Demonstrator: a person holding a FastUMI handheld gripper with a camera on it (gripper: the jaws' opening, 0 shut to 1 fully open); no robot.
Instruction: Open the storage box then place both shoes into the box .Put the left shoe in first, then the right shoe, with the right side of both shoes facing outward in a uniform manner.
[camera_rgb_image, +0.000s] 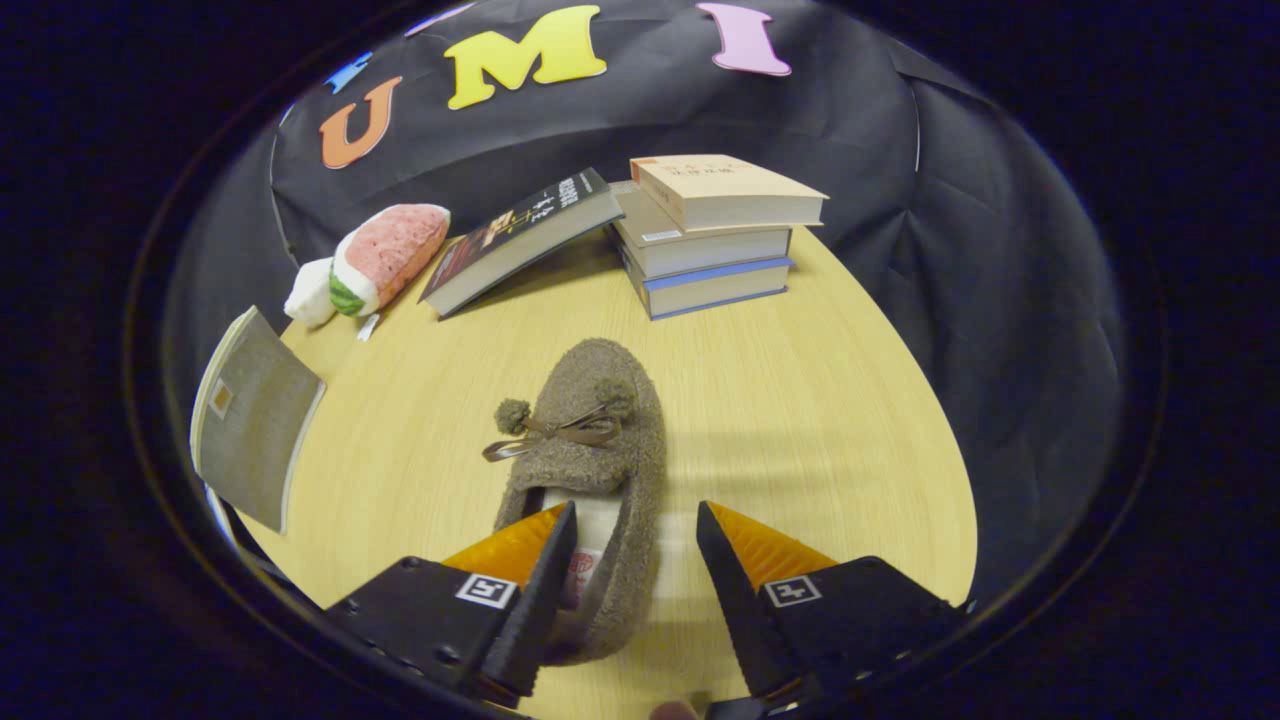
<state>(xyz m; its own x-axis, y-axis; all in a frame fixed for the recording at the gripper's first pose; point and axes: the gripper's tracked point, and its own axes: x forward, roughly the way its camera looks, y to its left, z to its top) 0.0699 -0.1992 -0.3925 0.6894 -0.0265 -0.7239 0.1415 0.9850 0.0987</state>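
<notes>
- Gripper view: gripper (636, 520) hangs over the heel end of a slipper (590, 470) lying on the table (800, 400), toe pointing away from me.
- Jaws: spread apart and holding nothing. The left finger sits over the slipper's opening; the right finger stands over bare table beside the slipper's right wall. That wall lies between the two fingers.
- Contact: I cannot tell whether either finger touches the slipper yet.
- Slipper detail: fuzzy upper, ribbon bow (560, 435) with two pompoms on the top, pale lining visible at the opening.
- Surroundings: a stack of books (710, 235) beyond the slipper near the wall, a leaning book (520, 240) propped against it, a plush toy (375, 258) to its left, a grey panel (255, 420) at the table's left side. Whether that panel belongs to the storage box I cannot tell.
- Step, as I judge it: lining up to pinch the slipper's side wall for lifting. No shoe is boxed yet.
- Risk: the wall is soft; a shallow pinch could slip off the pile or fold it, and the slipper would sag or drop.
- Risk: gripped at the heel, the toe may swing down and spoil the required facing.
- Risk: which shoe this is I cannot confirm; wrong order would breach the task.
</notes>
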